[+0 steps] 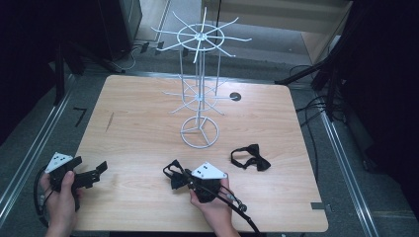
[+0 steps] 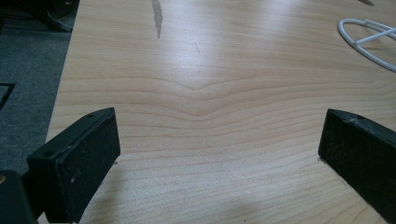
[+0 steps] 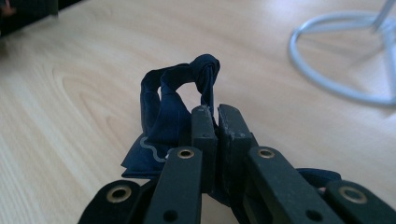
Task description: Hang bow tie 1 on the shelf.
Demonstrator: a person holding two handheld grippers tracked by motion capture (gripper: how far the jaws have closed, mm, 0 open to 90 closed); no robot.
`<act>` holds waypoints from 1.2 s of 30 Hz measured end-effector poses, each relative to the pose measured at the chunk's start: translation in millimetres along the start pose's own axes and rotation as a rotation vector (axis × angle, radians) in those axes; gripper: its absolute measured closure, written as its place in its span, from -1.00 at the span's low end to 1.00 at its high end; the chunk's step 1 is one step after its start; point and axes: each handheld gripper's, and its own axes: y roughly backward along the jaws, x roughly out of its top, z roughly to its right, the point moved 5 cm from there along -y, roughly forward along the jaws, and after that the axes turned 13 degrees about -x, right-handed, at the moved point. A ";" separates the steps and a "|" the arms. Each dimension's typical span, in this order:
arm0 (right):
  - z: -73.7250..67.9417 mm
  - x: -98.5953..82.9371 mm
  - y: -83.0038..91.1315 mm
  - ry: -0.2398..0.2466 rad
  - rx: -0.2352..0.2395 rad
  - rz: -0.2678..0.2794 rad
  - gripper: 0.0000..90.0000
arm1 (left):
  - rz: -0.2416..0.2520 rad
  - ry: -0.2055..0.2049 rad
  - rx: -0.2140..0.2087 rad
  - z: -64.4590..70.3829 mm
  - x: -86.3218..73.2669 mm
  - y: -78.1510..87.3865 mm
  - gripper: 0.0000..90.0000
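Two handheld grippers, both black. Left gripper (image 1: 101,168): grey three-cornered plate on top w/ small dark dots, black cable looping off behind the hand (image 1: 62,195). In left gripper view its jaws are thick black blocks, matte pads w/ light specks, small screw holes along the top edge. Right gripper (image 1: 173,175): same grey plate w/ dots, black cable trailing back past the hand (image 1: 215,205), metal fitting on the cable. In right gripper view: flat black linkage bars, brass-coloured rivets at pivots, jaw tips scuffed grey. Forearms bare, no sleeves.
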 end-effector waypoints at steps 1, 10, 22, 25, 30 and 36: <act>1.4 2.5 2.4 -0.001 -0.006 0.021 0.94 | 0.000 0.000 0.000 0.0 0.0 0.0 -1.00; 16.6 20.9 21.5 0.003 -0.079 0.156 0.94 | 0.000 0.000 0.001 0.0 0.0 0.0 -1.00; 27.7 41.4 42.4 -0.004 -0.126 0.256 0.94 | 0.000 0.001 0.001 -0.1 0.0 0.0 -1.00; 29.7 46.2 46.2 -0.005 -0.131 0.269 0.94 | 0.001 0.001 0.002 -0.1 0.0 0.0 -1.00; 32.9 52.7 51.7 -0.009 -0.137 0.288 0.94 | 0.001 0.002 0.003 -0.1 0.0 0.1 -1.00; 35.7 59.4 58.1 -0.013 -0.141 0.308 0.94 | 0.004 0.001 0.003 -0.1 0.0 0.3 -1.00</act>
